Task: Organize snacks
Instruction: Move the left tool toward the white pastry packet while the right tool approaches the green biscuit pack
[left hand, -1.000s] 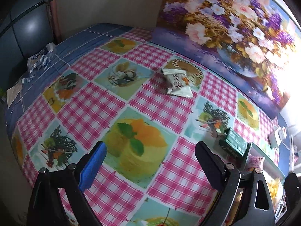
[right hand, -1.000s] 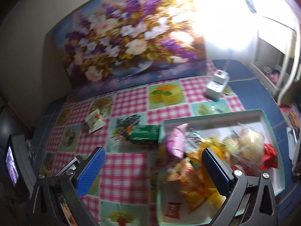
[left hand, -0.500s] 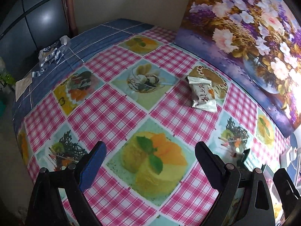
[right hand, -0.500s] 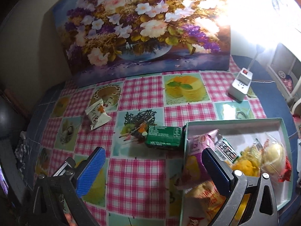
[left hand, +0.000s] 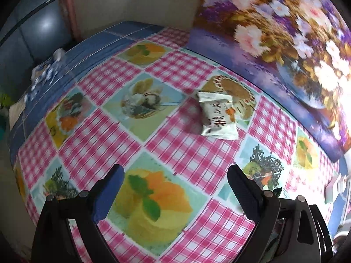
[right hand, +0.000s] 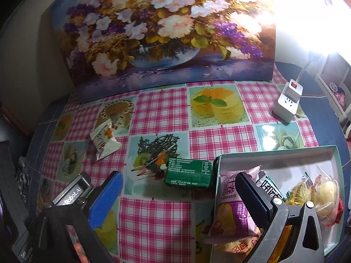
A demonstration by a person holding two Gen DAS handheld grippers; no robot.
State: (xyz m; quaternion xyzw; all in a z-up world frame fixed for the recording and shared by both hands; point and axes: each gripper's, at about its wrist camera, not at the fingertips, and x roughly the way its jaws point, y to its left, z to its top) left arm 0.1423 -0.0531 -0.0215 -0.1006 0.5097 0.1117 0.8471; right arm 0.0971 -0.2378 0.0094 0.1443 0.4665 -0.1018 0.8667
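Toward the back edge of the table (left hand: 179,153), near the flower painting (left hand: 274,32) propped there, a white snack packet (left hand: 218,117) lies flat and alone, well ahead of the left gripper (left hand: 175,188), whose jaws stand wide apart and empty above the checked cloth. Only the right wrist view shows the tray (right hand: 278,160) of wrapped snacks at the table's right side, the green packet (right hand: 189,173) touching its left rim, and the white power strip (right hand: 288,100) behind. The right gripper (right hand: 179,192) hangs released, one finger over the tray, the other over the cloth.
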